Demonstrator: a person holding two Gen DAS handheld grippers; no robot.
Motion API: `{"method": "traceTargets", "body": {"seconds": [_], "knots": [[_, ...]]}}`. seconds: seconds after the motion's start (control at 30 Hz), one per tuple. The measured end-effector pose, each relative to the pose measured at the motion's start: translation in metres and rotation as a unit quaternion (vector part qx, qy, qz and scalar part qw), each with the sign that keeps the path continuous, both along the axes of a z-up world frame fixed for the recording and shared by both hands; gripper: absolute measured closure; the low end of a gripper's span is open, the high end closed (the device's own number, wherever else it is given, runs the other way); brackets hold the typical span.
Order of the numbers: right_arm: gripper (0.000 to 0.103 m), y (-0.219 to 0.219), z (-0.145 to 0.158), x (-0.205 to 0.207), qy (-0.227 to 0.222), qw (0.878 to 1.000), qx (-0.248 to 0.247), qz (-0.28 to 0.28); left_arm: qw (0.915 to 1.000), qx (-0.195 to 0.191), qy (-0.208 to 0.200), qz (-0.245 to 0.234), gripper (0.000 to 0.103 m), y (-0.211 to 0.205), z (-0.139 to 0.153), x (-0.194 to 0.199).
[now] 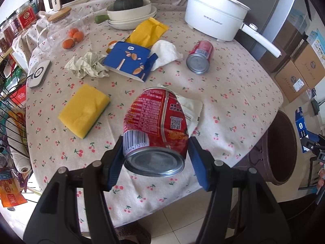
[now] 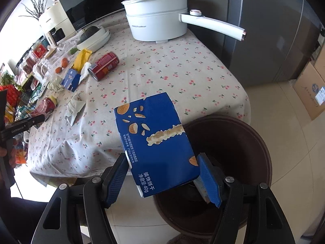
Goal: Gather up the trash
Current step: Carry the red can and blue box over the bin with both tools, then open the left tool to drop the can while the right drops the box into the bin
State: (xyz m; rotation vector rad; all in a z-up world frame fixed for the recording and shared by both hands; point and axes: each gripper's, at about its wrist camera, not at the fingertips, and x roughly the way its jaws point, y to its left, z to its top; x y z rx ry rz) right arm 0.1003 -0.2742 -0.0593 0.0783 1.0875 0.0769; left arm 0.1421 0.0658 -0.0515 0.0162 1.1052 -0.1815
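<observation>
My left gripper point(image 1: 156, 142) is shut on a dented red can point(image 1: 156, 118), held bottom-first above the cherry-print table point(image 1: 233, 101). My right gripper point(image 2: 162, 158) is shut on a torn blue biscuit box point(image 2: 154, 130), which hangs past the table's edge at the rim of a brown bin point(image 2: 262, 142). On the table lie a second red can point(image 1: 200, 57) on its side, another blue box piece point(image 1: 130, 61), a yellow wrapper point(image 1: 148, 32), a white tissue point(image 1: 165, 52), crumpled paper point(image 1: 87, 65) and a white wrapper point(image 1: 193, 107).
A yellow sponge point(image 1: 85, 109) lies to the left of the held can. A white electric pot point(image 1: 215, 14) with a long handle stands at the back, beside stacked dishes holding a squash point(image 1: 128, 2). A glass jar point(image 1: 61, 30) and oranges sit at the left. Cardboard boxes point(image 1: 300, 71) stand on the floor.
</observation>
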Motion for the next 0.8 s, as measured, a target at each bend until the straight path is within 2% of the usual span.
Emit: {"method": "traceTargets", "body": {"seconds": [0.23, 0.4, 0.53, 0.8], "knots": [[0.033, -0.04, -0.009, -0.025, 0.01, 0.999, -0.004, -0.036, 0.9987, -0.015, -0.005, -0.048, 0.041, -0.052, 0.005, -0.018], [0.033, -0.071, -0.017, -0.041, 0.015, 0.998, -0.001, -0.062, 0.9951, -0.025, 0.0, -0.096, 0.041, -0.105, 0.002, -0.027], [0.033, -0.095, -0.025, -0.052, 0.026, 0.996, 0.002, -0.084, 0.9887, -0.031, 0.01, -0.146, 0.041, -0.154, -0.005, -0.036], [0.033, -0.127, -0.035, -0.066, 0.039, 0.993, 0.002, -0.113, 0.9701, -0.034, 0.038, -0.237, 0.041, -0.243, -0.03, -0.052]]}}
